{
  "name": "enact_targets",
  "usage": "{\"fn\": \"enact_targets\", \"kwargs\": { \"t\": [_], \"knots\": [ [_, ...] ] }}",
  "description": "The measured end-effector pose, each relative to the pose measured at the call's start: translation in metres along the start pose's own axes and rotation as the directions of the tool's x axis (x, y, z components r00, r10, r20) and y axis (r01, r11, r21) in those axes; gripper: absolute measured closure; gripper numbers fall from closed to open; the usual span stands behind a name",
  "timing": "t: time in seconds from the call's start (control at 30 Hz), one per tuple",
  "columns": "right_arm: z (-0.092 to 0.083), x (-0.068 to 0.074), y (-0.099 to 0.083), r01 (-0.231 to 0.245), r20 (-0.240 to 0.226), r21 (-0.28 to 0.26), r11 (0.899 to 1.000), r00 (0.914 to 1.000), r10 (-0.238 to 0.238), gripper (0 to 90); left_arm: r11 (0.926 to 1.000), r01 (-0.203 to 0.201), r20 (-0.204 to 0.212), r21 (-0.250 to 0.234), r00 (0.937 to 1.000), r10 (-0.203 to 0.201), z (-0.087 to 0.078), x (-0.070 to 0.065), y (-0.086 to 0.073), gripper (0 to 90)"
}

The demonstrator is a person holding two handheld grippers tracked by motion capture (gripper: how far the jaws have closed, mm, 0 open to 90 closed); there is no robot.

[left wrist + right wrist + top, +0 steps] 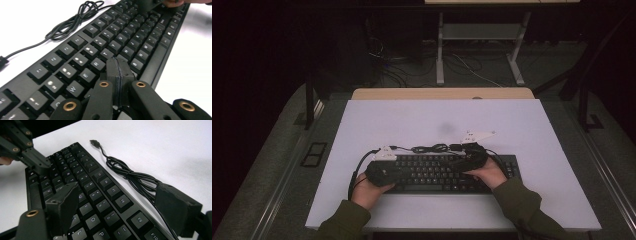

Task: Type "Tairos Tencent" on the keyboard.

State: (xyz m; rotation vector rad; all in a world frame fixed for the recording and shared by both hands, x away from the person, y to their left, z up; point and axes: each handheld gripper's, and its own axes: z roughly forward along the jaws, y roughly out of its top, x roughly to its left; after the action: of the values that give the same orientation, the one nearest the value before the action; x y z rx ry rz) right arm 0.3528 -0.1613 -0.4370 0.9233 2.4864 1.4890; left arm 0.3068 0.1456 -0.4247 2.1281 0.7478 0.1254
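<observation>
A black keyboard (437,174) lies across the near half of the white table (437,120). Its black cable (432,148) is bundled just behind it, and the USB plug (94,143) lies loose on the table. My left gripper (399,172) hovers over the keyboard's left end. In the left gripper view its jaws are pressed together with nothing between them, tips (118,65) just above the letter keys (96,63). My right gripper (459,159) stands open over the right half. One jaw is over the keys (100,195) and the other over the cable (140,180) at the back edge.
A person's hands in green sleeves (522,205) come in from the near edge. A wooden strip (442,93) runs along the table's far edge. Beyond it are desk legs (440,50) and floor cables (397,65).
</observation>
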Motion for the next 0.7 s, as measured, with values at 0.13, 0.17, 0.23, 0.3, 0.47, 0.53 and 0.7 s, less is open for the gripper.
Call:
{"fn": "enact_targets", "kwargs": {
  "t": [0.13,0.17,0.23,0.3,0.47,0.53,0.7],
  "knots": [
    [0.000,0.000,0.000,0.000,0.000,0.000,1.000,1.0000,0.000,19.3,0.9999,0.008,-0.015,-0.009,0.9998,-0.009,-0.001,0.005,0.001,89.1],
    [0.000,0.000,0.000,0.000,0.000,0.000,1.000,1.0000,0.000,19.3,0.9999,0.009,-0.018,-0.009,0.9998,-0.009,-0.002,0.007,0.001,89.1],
    [0.000,0.000,0.000,0.001,-0.001,0.001,1.000,1.0000,-0.001,19.3,0.9998,0.014,-0.029,-0.013,0.9995,-0.014,-0.002,0.009,0.001,89.1],
    [0.001,0.000,0.000,0.003,0.001,0.002,1.000,1.0000,-0.003,19.4,0.9997,0.019,-0.035,-0.017,0.9992,-0.020,-0.002,0.012,0.001,89.1],
    [0.001,0.000,0.000,0.000,0.002,0.005,1.000,1.0000,0.000,19.4,0.9996,0.023,-0.046,-0.014,0.9987,-0.024,0.004,0.016,0.002,89.1],
    [0.001,0.000,0.000,-0.001,0.002,0.006,1.000,1.0000,0.001,19.3,0.9996,0.026,-0.047,-0.010,0.9986,-0.027,0.006,0.016,0.002,89.1],
    [0.001,0.000,0.000,0.001,0.002,0.005,1.000,1.0000,-0.002,19.3,0.9998,0.018,-0.045,-0.001,0.9988,-0.018,0.009,0.016,0.002,89.1]
  ]
}}
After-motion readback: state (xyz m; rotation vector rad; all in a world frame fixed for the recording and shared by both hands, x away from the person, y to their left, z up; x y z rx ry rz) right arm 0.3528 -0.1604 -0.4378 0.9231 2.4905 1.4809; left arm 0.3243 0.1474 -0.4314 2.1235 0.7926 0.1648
